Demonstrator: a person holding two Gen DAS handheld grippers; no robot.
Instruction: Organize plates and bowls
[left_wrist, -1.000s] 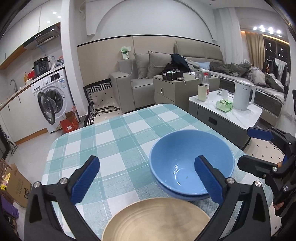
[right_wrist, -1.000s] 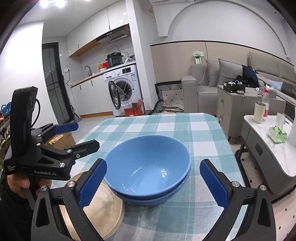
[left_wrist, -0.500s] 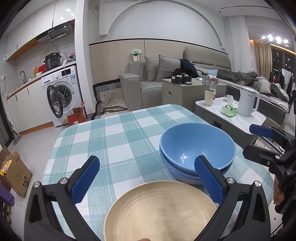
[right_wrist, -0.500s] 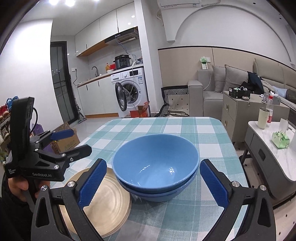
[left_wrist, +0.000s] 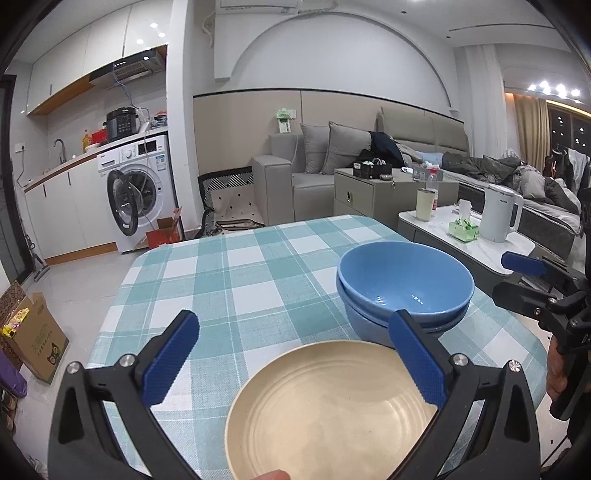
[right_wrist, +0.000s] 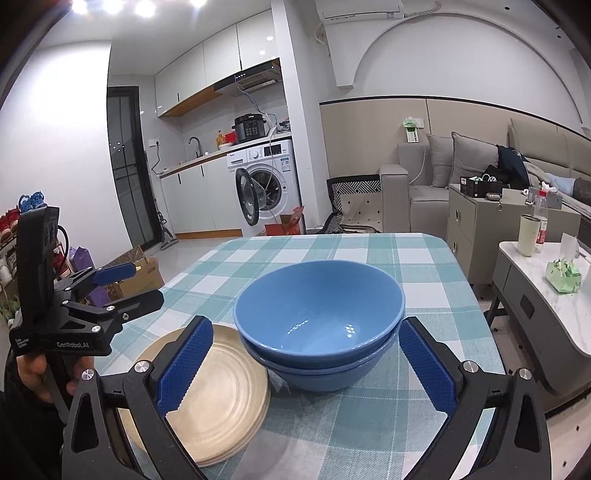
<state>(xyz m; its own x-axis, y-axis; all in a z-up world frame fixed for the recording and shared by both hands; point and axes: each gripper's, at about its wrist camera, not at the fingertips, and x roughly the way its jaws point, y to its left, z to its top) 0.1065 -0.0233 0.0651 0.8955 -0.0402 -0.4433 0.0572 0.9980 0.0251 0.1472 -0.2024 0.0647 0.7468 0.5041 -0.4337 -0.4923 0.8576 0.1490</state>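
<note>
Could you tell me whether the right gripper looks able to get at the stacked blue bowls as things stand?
Probably yes. The right gripper is open, its jaws either side of the blue bowls, with nothing between. The beige plates lie beside the bowls, out of the way.

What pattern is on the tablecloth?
The tablecloth has a teal-and-white check; it shows best in the left wrist view.

Blue bowls (right_wrist: 319, 314), two nested near the table's right edge: glossy glazed finish, smooth, reflecting ceiling lights. Beige plates (right_wrist: 218, 387), stacked toward the near edge: matt surface, showing faint concentric ridges. Tablecloth (left_wrist: 240, 273): woven cloth, checked, matt, draping over the table edges. Left gripper (left_wrist: 295, 360) and right gripper (right_wrist: 306, 362): matt black plastic frames, ribbed blue pads (right_wrist: 184, 360), bright metal screws (left_wrist: 126, 360).
</note>
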